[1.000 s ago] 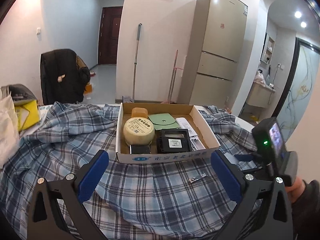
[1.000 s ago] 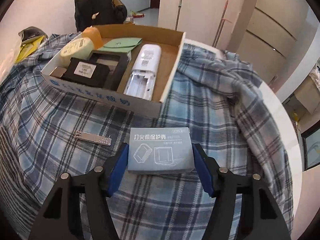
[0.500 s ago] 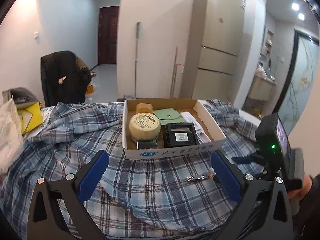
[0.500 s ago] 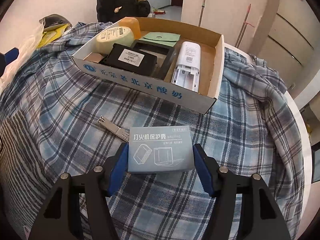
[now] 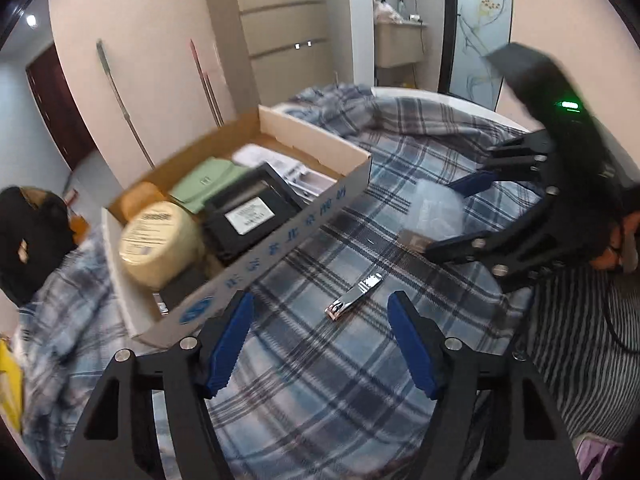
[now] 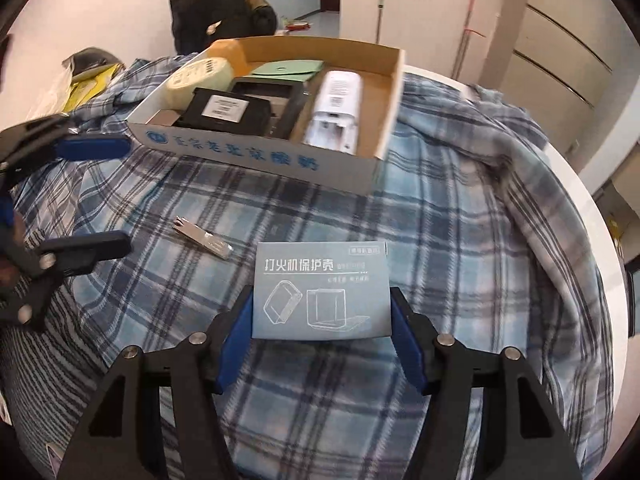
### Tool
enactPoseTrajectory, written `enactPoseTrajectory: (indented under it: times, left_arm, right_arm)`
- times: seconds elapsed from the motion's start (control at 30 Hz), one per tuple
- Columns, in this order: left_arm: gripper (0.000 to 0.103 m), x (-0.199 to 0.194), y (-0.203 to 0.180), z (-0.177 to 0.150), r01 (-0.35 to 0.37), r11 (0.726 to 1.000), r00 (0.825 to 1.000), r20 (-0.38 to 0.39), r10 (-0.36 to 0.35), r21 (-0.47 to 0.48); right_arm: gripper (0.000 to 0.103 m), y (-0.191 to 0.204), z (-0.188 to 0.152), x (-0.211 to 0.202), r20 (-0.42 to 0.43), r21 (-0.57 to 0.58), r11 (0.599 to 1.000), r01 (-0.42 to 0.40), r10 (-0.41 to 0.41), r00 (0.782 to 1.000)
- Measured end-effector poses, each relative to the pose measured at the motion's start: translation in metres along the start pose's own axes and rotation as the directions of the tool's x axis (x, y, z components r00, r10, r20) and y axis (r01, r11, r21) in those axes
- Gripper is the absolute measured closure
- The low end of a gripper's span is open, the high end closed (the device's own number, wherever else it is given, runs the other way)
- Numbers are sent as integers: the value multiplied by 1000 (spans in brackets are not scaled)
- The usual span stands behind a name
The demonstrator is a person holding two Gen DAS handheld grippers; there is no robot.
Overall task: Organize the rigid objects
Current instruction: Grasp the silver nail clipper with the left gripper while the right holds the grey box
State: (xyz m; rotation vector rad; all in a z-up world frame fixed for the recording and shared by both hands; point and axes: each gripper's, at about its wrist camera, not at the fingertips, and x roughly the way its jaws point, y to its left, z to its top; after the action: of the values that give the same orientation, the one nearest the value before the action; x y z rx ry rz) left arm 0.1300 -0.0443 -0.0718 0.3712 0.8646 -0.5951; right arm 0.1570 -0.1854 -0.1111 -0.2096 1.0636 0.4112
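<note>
The right gripper [image 6: 322, 334] clamps the small blue-grey box [image 6: 321, 290] above the plaid cloth [image 6: 460, 248], short of the cardboard tray [image 6: 256, 152]. The left gripper [image 5: 320, 340] hangs open over the nail clipper [image 5: 354, 295]. The tray looks crowded, so the box may catch its front wall or land tilted on the white remote [image 6: 335, 108].

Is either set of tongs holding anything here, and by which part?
The right tongs clamp the small grey-blue box by its two short side edges, near its lower end. The left tongs are open and hold nothing; the nail clipper lies loose on the cloth between them.
</note>
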Motion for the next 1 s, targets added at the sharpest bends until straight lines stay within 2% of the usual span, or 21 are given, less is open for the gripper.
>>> enactPoseTrajectory:
  times: [0.03, 0.2, 0.33, 0.53, 0.57, 0.6, 0.63, 0.7, 1.0]
  left_arm:
    - [33, 7, 2, 3, 22, 1000, 1000, -12, -23, -12]
    - [60, 29, 5, 11, 64, 997, 995, -71, -67, -41]
    - [63, 36, -1, 11, 93, 995, 990, -105, -95, -20]
    - [63, 43, -8, 11, 82, 997, 986, -142, -82, -4]
    - [64, 43, -8, 10, 80, 997, 986, -146, -80, -4]
    - [72, 44, -8, 10, 67, 998, 986, -150, -67, -4]
    - [74, 44, -8, 9, 66, 998, 986, -152, -67, -12]
    - [89, 43, -7, 10, 60, 998, 986, -157, -64, -29]
    - [92, 35, -17, 5, 52, 997, 982, -176, -62, -59]
  right_arm:
    - [41, -3, -2, -1, -4, 13, 1000, -4, 4, 1000]
    - [41, -16, -11, -1, -16, 79, 997, -16, 17, 1000]
    - [41, -20, -11, -5, 7, 104, 994, -37, 36, 999]
    - [41, -20, -11, -9, 21, 100, 992, -72, 71, 997]
    - [41, -21, -11, -11, 27, 96, 993, -73, 71, 997]
    - [41, -19, -10, -11, 32, 92, 993, -71, 68, 997]
    - [41, -19, -10, -13, 38, 89, 994, -64, 61, 997]
    - [41, -20, -9, -13, 42, 95, 993, -63, 59, 997]
    - [41, -26, -11, -11, 44, 122, 989, -83, 78, 996]
